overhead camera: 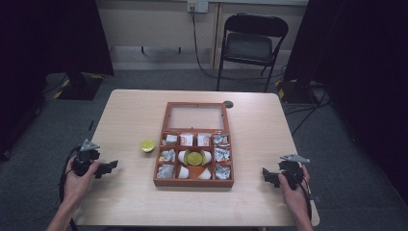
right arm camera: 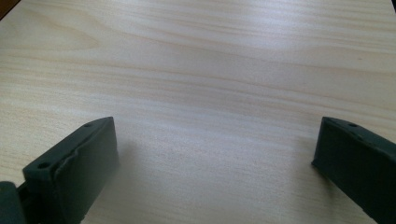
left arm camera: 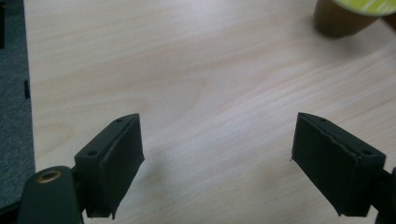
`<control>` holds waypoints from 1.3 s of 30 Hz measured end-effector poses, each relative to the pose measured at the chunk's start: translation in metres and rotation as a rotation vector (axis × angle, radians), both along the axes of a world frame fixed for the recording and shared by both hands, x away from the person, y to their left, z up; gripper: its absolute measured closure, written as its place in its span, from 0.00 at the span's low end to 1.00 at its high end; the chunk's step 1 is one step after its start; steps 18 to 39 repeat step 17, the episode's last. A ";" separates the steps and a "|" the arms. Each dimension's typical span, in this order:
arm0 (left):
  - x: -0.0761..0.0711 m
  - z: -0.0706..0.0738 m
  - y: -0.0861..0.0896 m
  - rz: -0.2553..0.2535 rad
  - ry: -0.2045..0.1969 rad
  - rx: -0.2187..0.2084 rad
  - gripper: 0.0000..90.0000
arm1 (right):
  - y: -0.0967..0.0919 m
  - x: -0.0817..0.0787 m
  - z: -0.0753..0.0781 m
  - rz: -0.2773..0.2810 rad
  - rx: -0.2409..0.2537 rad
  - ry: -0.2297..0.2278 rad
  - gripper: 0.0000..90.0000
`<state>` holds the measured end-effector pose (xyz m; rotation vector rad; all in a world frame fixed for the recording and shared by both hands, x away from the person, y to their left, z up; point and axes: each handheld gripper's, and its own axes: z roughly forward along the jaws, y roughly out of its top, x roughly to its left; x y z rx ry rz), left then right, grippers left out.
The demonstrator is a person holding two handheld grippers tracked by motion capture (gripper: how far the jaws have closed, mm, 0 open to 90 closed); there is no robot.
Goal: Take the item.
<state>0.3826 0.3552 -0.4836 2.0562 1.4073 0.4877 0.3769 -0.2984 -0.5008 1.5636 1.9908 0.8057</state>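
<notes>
An open wooden box (overhead camera: 194,182) with a glass lid folded back sits mid-table. Its compartments hold several wrapped packets, white pods and one yellow-lidded capsule (overhead camera: 194,158) in the middle. A second yellow-lidded capsule (overhead camera: 147,145) stands on the table left of the box and shows at the top right of the left gripper view (left arm camera: 348,14). My left gripper (overhead camera: 108,167) rests open at the table's left edge, nothing between its jaws (left arm camera: 217,163). My right gripper (overhead camera: 269,176) rests open near the right front, jaws wide over bare wood (right arm camera: 215,168).
The light wooden table (overhead camera: 134,115) has a small dark round thing (overhead camera: 228,104) behind the box. A black folding chair (overhead camera: 250,43) stands beyond the far edge. Dark curtains flank the room.
</notes>
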 end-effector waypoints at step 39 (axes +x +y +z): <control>-0.004 -0.023 0.002 0.075 -0.075 -0.015 0.00 | 0.000 0.001 0.000 0.003 -0.001 0.001 0.00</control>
